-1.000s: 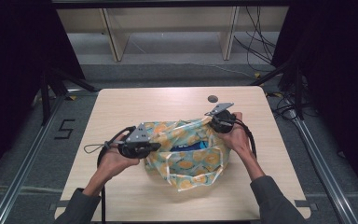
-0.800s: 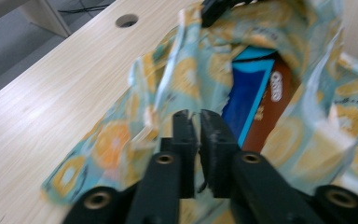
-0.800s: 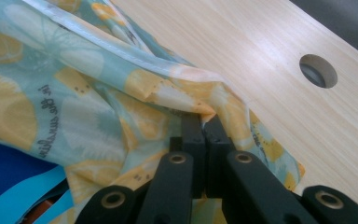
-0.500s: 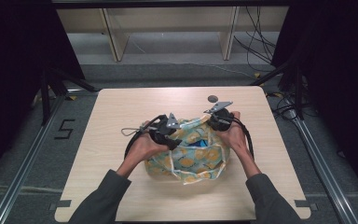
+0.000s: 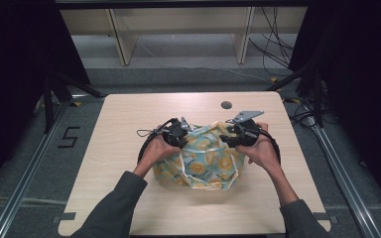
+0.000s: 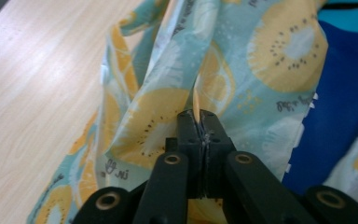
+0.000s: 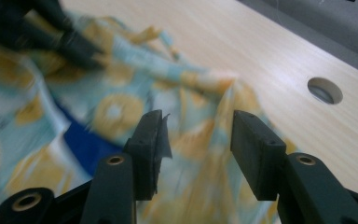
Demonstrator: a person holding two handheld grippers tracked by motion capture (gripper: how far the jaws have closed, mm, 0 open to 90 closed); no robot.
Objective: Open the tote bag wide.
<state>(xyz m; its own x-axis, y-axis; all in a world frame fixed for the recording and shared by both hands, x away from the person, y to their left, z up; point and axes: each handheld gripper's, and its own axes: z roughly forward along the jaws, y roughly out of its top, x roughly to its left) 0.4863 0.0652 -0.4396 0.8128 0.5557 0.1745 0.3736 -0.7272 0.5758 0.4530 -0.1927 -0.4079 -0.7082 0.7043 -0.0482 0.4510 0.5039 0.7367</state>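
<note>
Fruit-print cloth bag (image 5: 198, 161) sits mid-counter (image 5: 129, 124), right between both grippers, with something blue (image 6: 349, 121) showing inside its mouth. Left gripper (image 5: 182, 133): fingers (image 6: 189, 140) pressed together, pinching a fold of the bag's edge, fabric running up out of the tips in the left gripper view. Its jaws have just been closing, cloth between them. Right gripper (image 5: 226, 137): fingers (image 7: 147, 140) spread, cloth lying beneath and beyond them but no pad pressing on it. Its jaws have just been opening, nothing clamped.

Step in hand looks like drawing the bag's mouth closed over the blue item, or regripping for that. To do it well: keep the left pinch firm on the hem, not on a loose fold that can slip. Bring the right fingers onto the raised edge just ahead of them, take 1 layer of the rim only, then close. Pull both sides evenly so the bag doesn't slide on the counter. Risk is grabbing the blue item along with the cloth.

Versus 1 second ago: the left gripper was out at the bag's left side, well away from the right one; now it is in over the top of the bag, nearer the right fingers. The bag mouth was wider then, blue showing from above; now the cloth is bunched up and covers it in the high view. Right hand barely shifted.
</note>
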